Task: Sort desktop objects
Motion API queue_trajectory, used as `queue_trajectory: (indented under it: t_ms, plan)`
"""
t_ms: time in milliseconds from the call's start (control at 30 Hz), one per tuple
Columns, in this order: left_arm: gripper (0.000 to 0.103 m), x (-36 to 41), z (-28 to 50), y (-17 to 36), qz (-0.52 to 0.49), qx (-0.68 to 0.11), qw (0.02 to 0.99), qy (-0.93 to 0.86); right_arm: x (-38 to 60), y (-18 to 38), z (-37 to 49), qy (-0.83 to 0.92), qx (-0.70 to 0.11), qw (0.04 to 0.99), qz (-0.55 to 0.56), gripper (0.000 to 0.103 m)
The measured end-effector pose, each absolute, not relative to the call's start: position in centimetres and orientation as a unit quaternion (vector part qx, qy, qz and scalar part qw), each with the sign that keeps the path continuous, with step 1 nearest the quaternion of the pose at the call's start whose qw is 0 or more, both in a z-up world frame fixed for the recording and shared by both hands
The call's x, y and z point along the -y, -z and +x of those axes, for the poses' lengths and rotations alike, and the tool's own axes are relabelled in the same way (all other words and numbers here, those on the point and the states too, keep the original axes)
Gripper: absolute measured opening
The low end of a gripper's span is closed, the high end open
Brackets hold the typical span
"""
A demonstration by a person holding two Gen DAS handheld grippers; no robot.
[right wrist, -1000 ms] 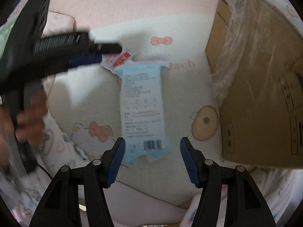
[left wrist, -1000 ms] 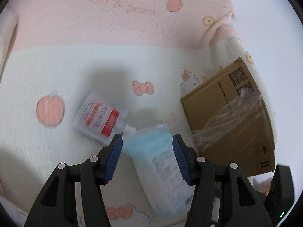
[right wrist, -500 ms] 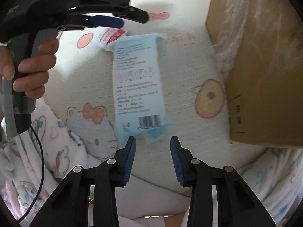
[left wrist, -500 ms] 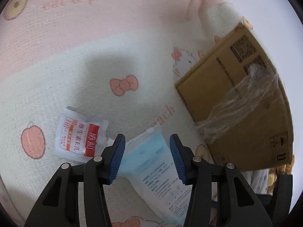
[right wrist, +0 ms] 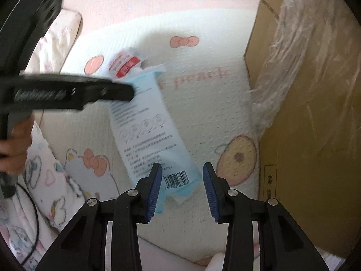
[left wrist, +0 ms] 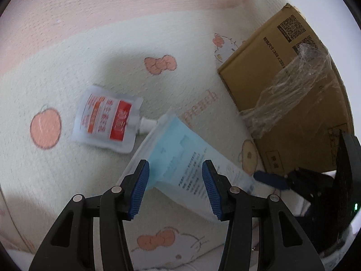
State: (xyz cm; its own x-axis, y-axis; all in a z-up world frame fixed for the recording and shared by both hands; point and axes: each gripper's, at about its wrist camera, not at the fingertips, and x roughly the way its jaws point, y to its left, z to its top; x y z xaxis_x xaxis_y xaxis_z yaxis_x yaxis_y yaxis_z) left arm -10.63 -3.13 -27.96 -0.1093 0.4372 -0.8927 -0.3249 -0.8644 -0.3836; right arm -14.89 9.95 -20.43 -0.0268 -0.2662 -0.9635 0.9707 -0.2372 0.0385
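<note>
Step in hand looks like a 2-gripper pickup of the long pale-blue packet, which lies flat on the cream cartoon-print blanket, its far end touching the spout of a small white-and-red spouted pouch. A taped cardboard box stands just beside it on the right.

The left gripper hovers over the packet's upper half, fingers released and parted wide, with the packet showing between them but no pad pressing on it. The right gripper sits at the barcode end, its fingers narrower but also released; whether the left pad touches the packet's edge I cannot tell.

My reading: neither grasp is made yet. Next, each gripper probably needs to drop onto the soft blanket and straddle the packet's width before pinching. The film looks slippery and limp, so both ends should lift together, likely towards the box.
</note>
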Motion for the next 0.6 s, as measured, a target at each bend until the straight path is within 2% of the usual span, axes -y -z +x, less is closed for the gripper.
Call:
queue_trajectory:
  t_ms: [167,367,433,500,600]
  plan:
    - [0.053,4.5,-8.1,27.6,-0.615,0.067,0.222,-0.753,-9.7,20.7,-15.1,0.616,-0.358,0.506,0.486,0.035]
    - [0.053,6.4,-5.4,27.4,-0.612,0.110,0.204,-0.756,-10.5,18.0,-13.3,0.620,-0.406,0.513,0.433,0.037]
    - [0.053,6.8,-5.4,26.8,-0.602,0.109,0.200,-0.765,-11.3,17.3,-12.9,0.615,-0.406,0.522,0.429,0.052]
    - [0.053,7.3,-5.9,26.2,-0.591,0.124,0.206,-0.770,-12.1,16.6,-12.7,0.618,-0.402,0.527,0.423,0.063]
    - [0.056,7.5,-7.0,26.3,-0.592,0.143,0.211,-0.765,-12.8,16.2,-12.5,0.622,-0.379,0.539,0.423,0.064]
